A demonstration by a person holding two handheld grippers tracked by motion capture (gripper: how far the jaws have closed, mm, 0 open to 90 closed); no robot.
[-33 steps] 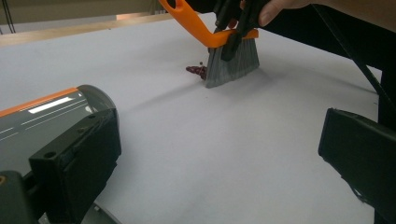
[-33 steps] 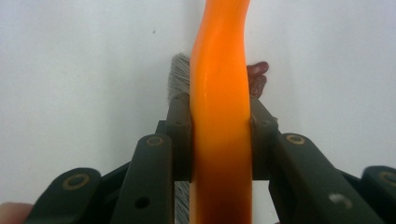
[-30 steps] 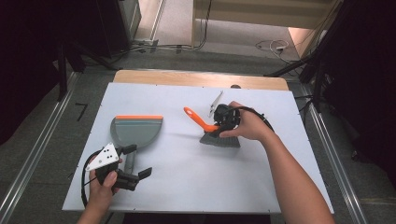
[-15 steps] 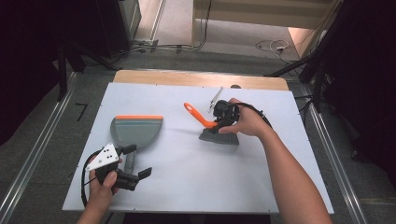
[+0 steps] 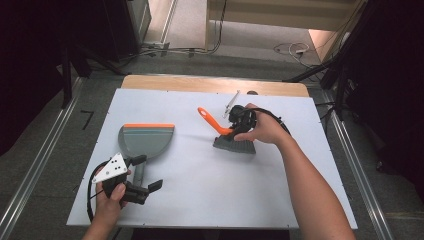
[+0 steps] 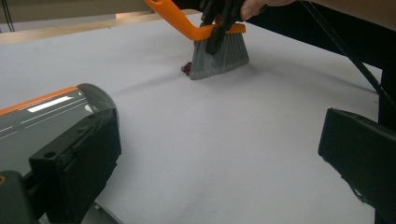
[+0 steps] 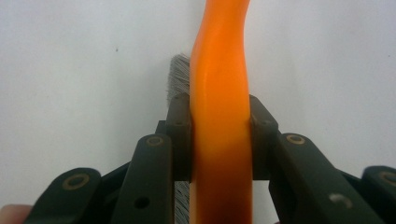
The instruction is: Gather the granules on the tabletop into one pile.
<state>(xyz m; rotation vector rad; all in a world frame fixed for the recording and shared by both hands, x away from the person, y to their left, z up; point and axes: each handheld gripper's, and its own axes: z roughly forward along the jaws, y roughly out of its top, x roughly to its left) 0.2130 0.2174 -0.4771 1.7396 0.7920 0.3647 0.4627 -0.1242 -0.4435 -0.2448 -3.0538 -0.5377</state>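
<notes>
A hand brush with grey bristles and an orange handle stands bristles-down on the white table right of centre. My right gripper is shut on that handle; in the right gripper view both jaws press the orange handle from either side. A small dark red bit lies at the foot of the bristles. A grey dustpan with an orange lip lies flat at the left. My left gripper stands open at the dustpan's handle end, its left jaw against the dustpan.
The white board lies on a wooden table whose far edge shows behind it. Metal rails run along the floor on both sides. A thin metal rod lies beyond the brush.
The brush handle's tip has risen slightly toward the far side while the bristles stayed in place. The left gripper and dustpan have not moved.
</notes>
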